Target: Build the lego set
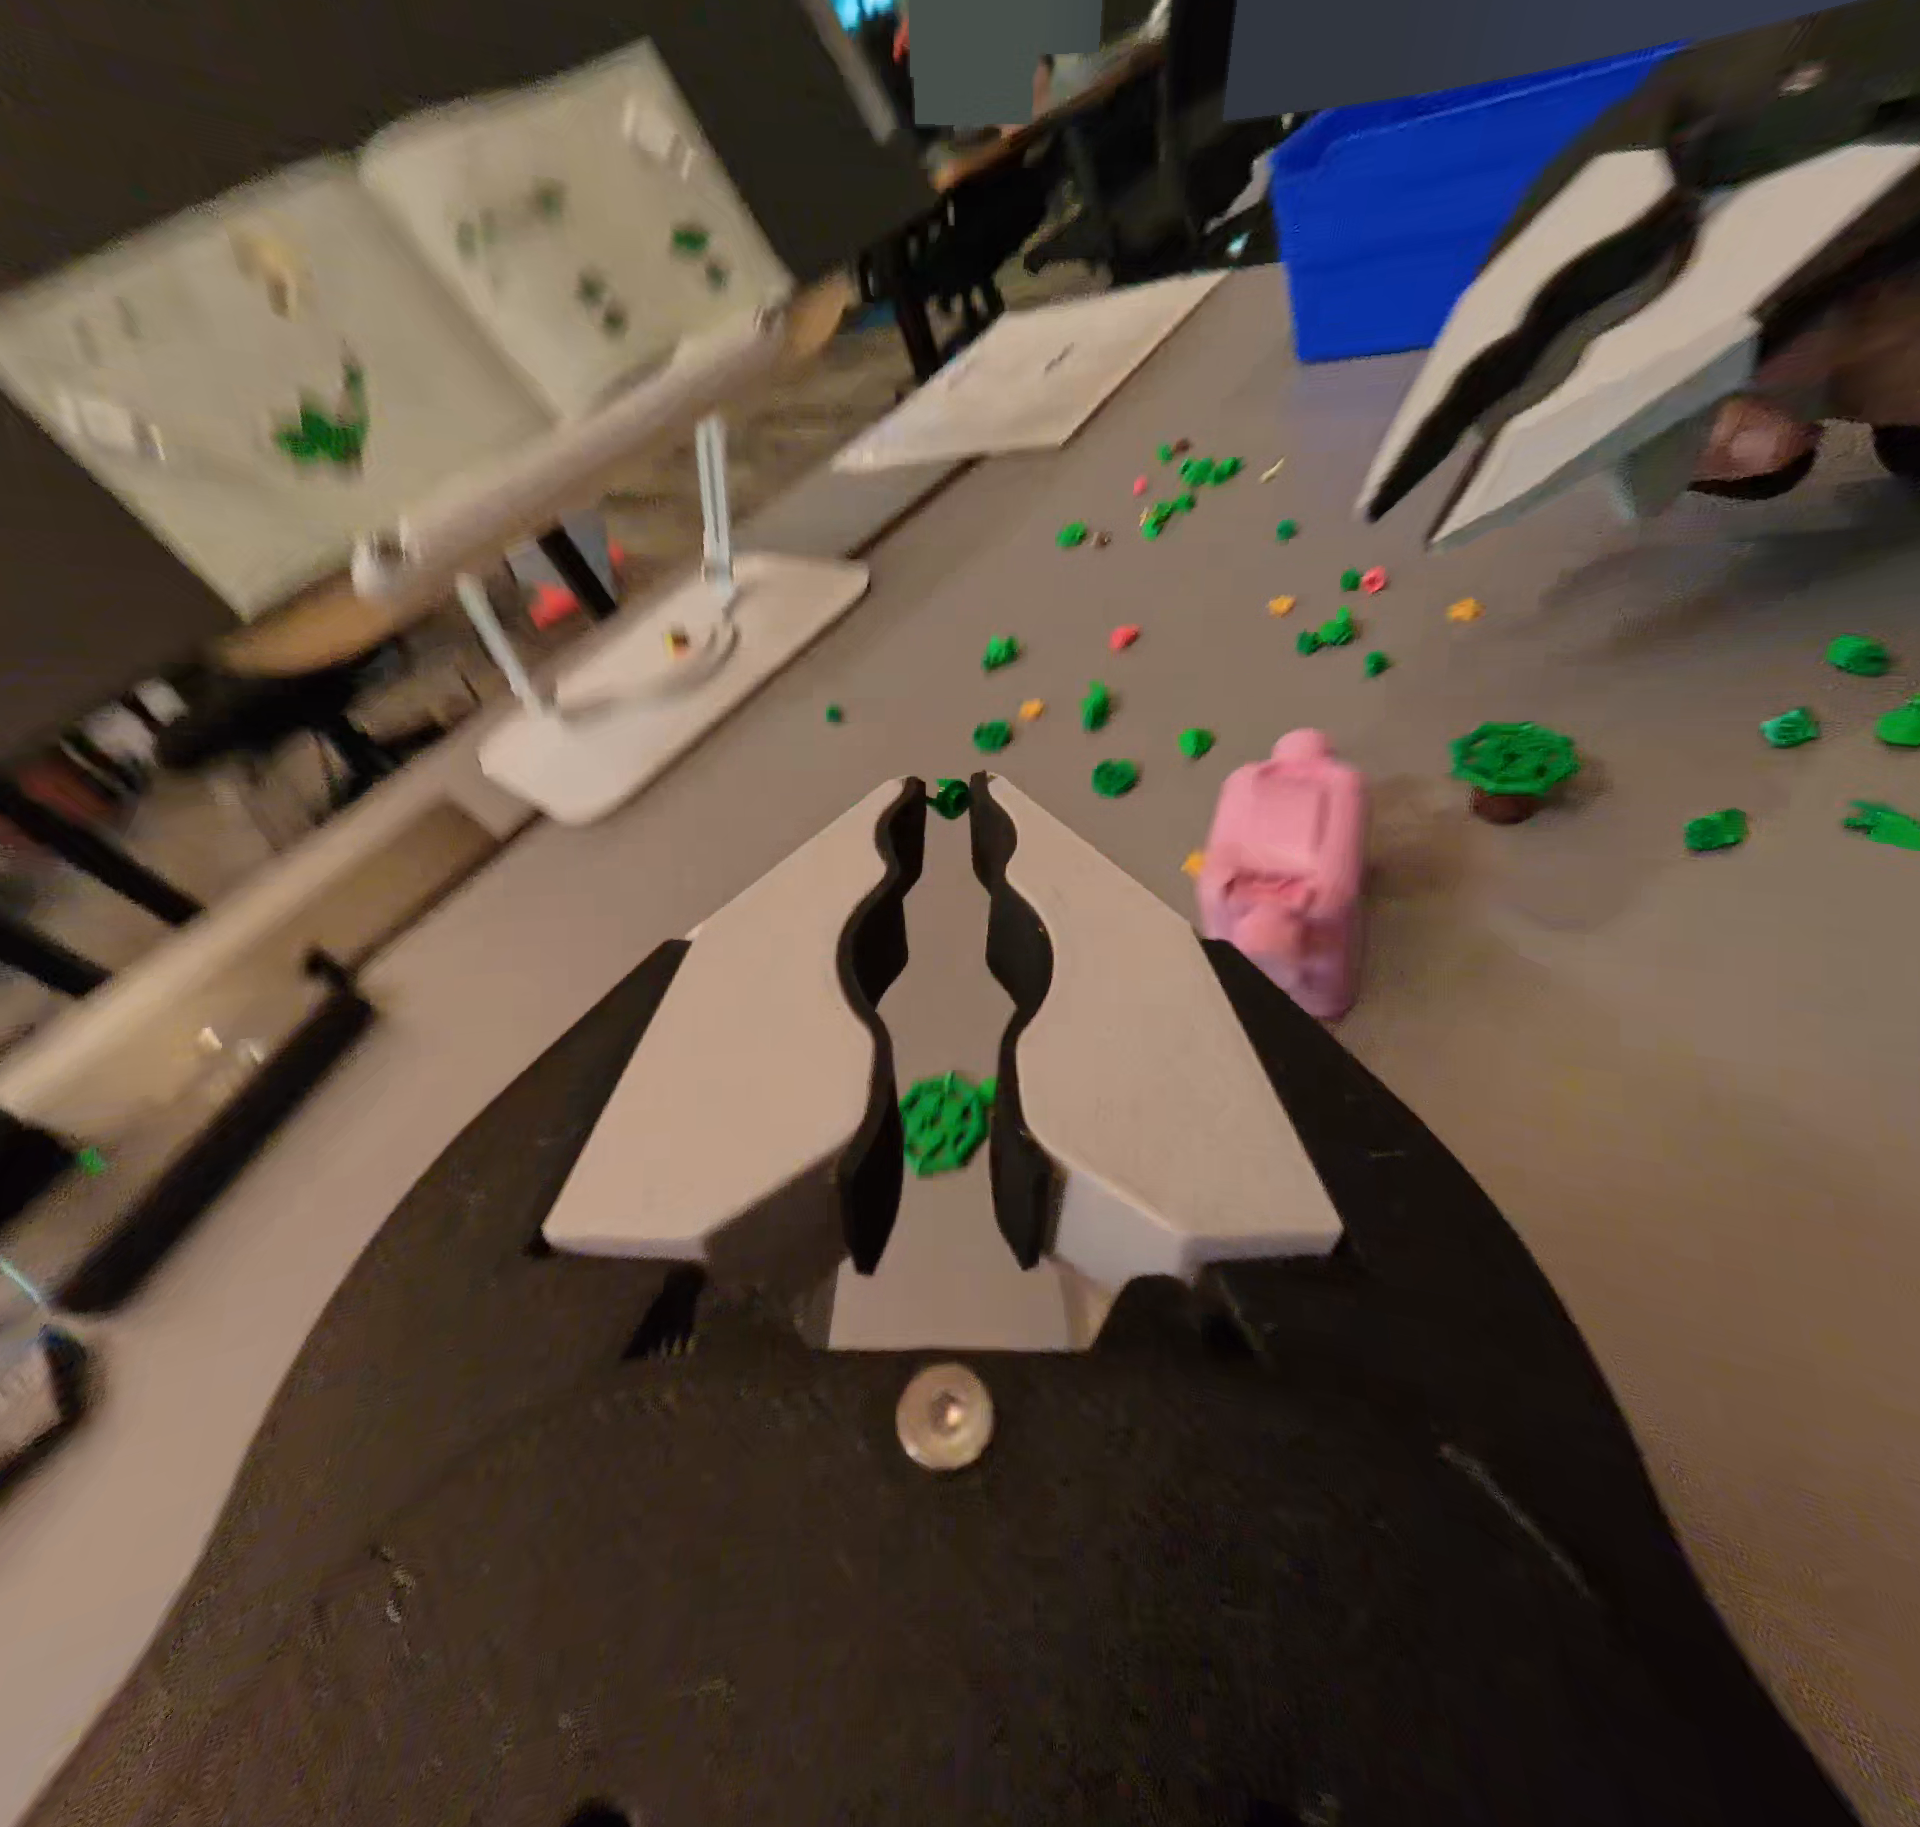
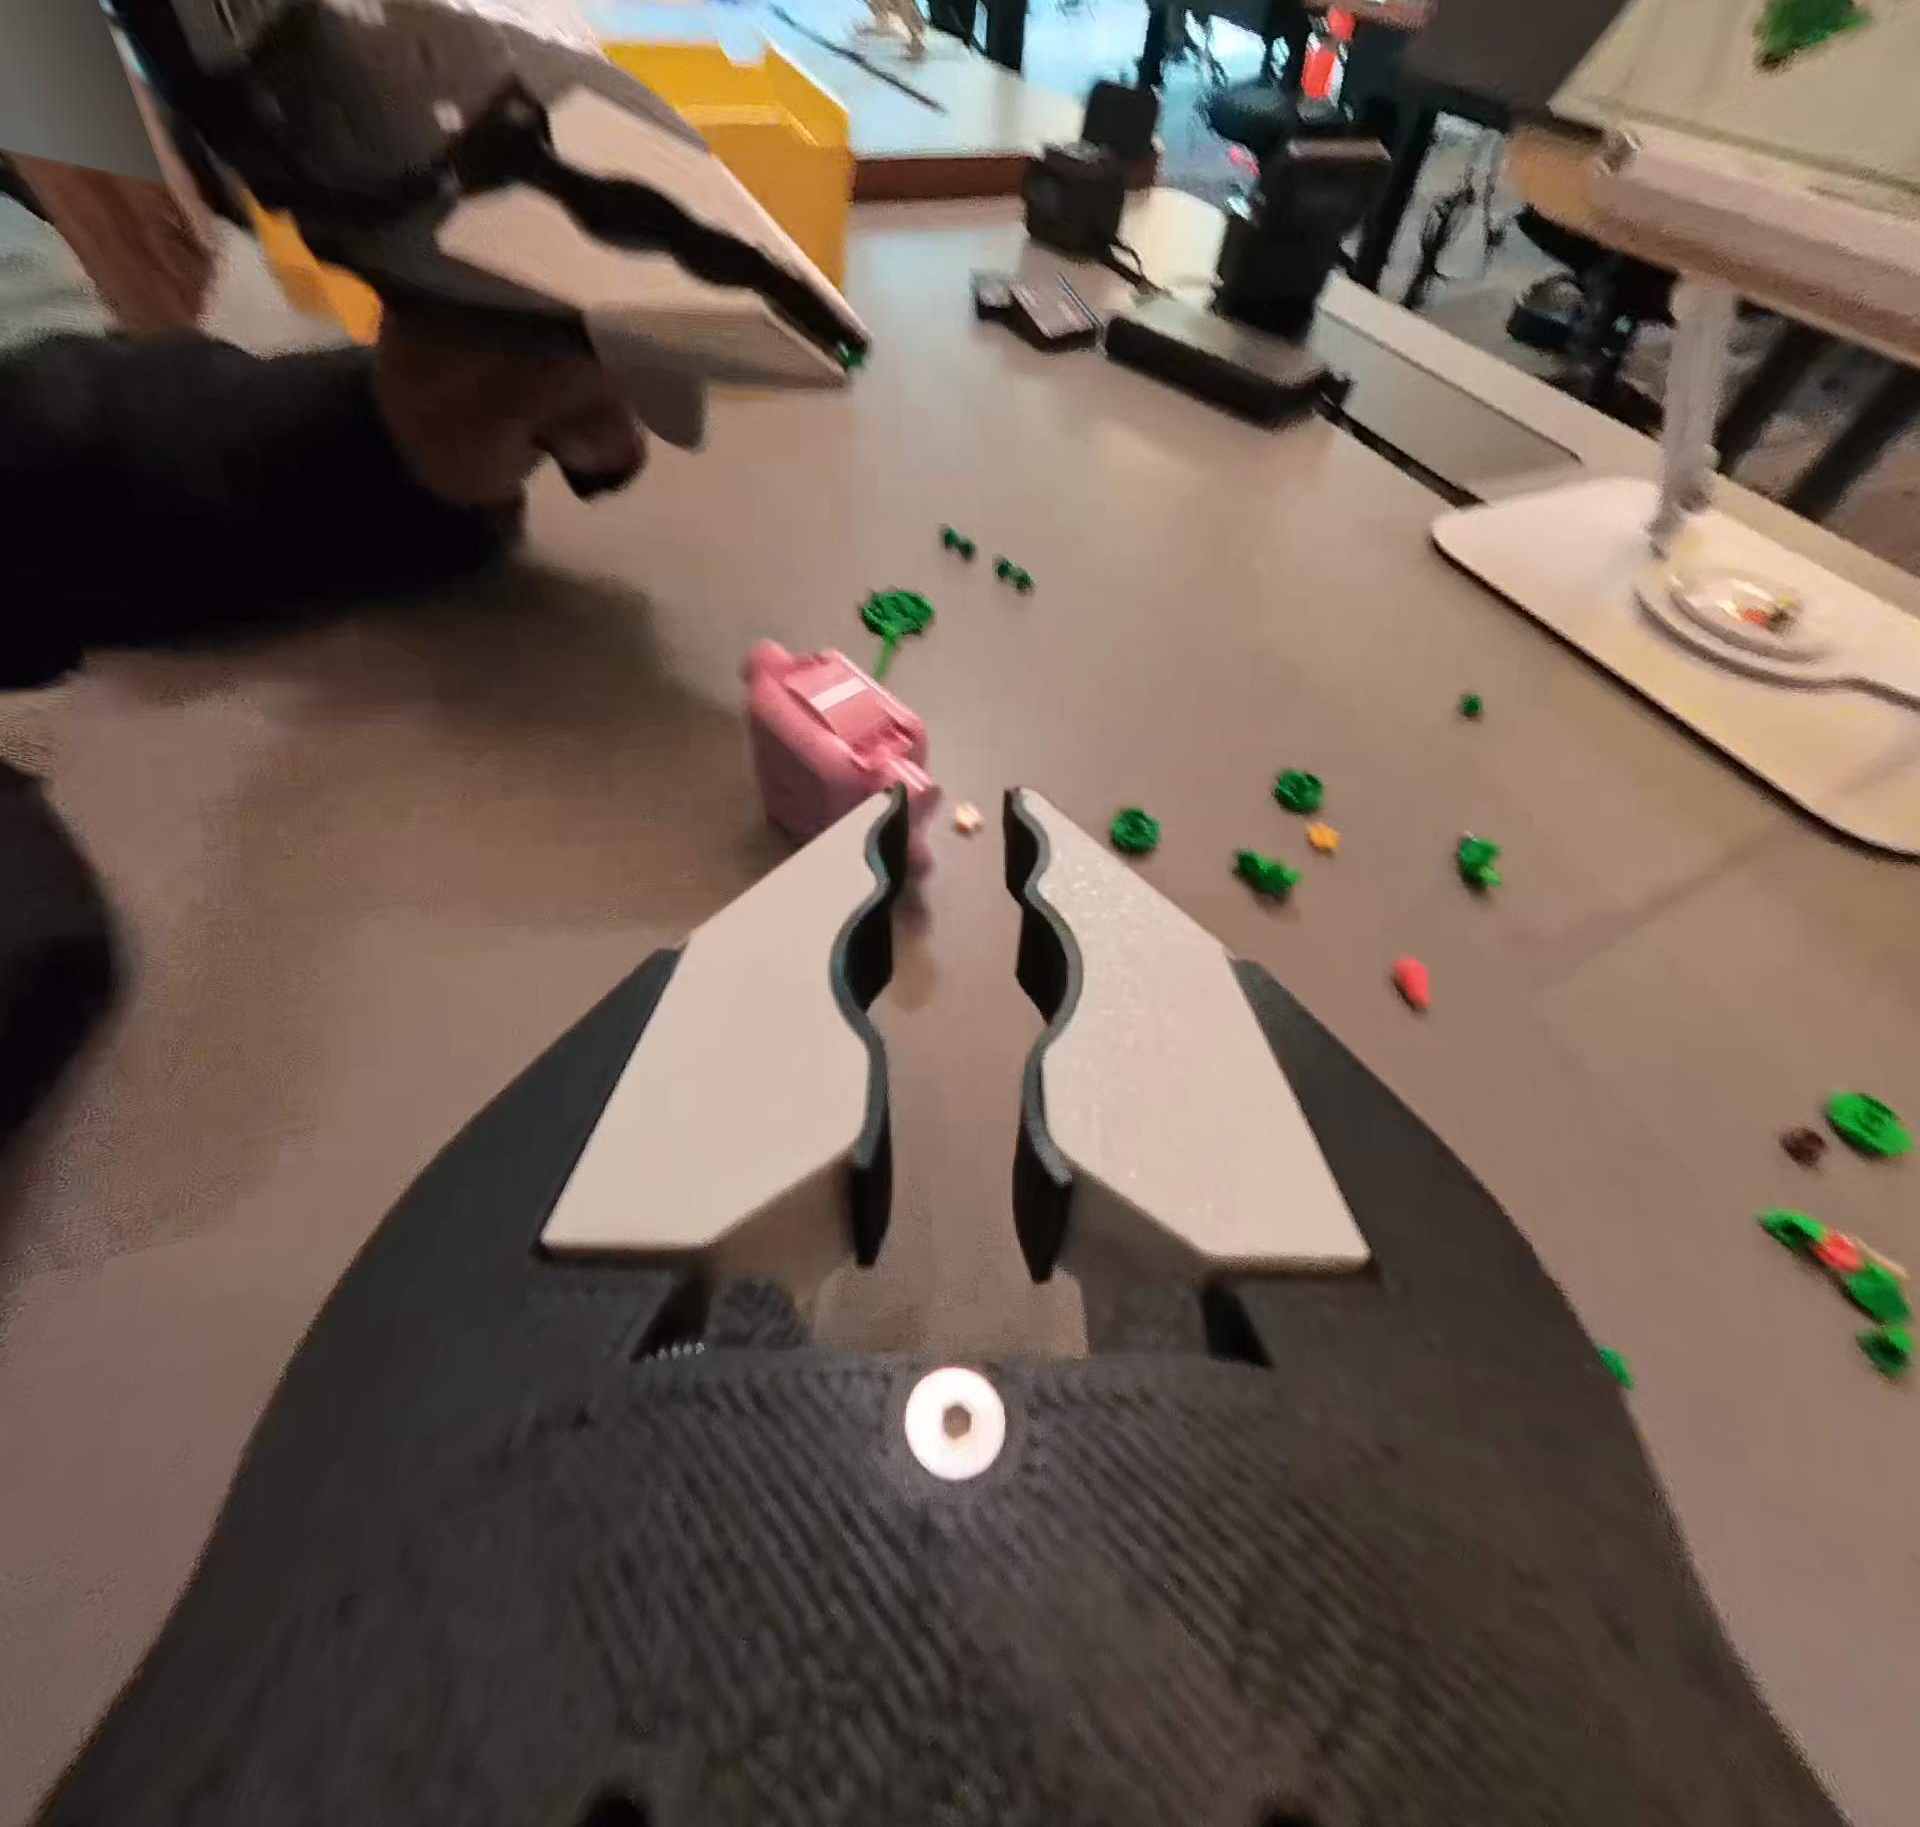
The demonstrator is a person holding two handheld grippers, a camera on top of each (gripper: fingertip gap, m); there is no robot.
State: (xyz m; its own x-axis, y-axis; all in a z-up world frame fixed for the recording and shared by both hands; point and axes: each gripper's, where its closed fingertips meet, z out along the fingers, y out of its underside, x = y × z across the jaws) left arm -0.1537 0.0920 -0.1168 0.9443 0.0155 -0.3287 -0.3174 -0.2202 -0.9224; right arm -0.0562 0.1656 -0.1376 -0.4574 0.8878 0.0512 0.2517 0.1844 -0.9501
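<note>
My left gripper (image 1: pixel 948 790) is shut on a small green lego piece (image 1: pixel 949 797) at its fingertips, held above the grey table. It also shows at the upper left of the right wrist view (image 2: pixel 847 354), with the green piece (image 2: pixel 850 354) at its tip. My right gripper (image 2: pixel 954 806) is open and empty, just right of a pink lego block (image 2: pixel 831 738), with a tiny tan piece (image 2: pixel 966 818) near its tips. The right gripper (image 1: pixel 1403 520) hovers at the upper right of the left wrist view. A green round web piece (image 1: pixel 943 1123) lies under my left fingers.
Several loose green, pink and yellow pieces (image 1: pixel 1101 707) are scattered on the table. A green disc on a brown stub (image 1: pixel 1512 764) stands right of the pink block (image 1: pixel 1288 863). An open instruction booklet (image 1: pixel 364 323) sits on a white stand (image 2: pixel 1683 634). A blue bin (image 1: pixel 1434 219) stands at the back. Tip to tip, the grippers are about 12 cm apart. The pink lego block (image 2: pixel 831 738) is about 6 cm from my right fingertips. It turns up in the left wrist view (image 1: pixel 1328 786) as well.
</note>
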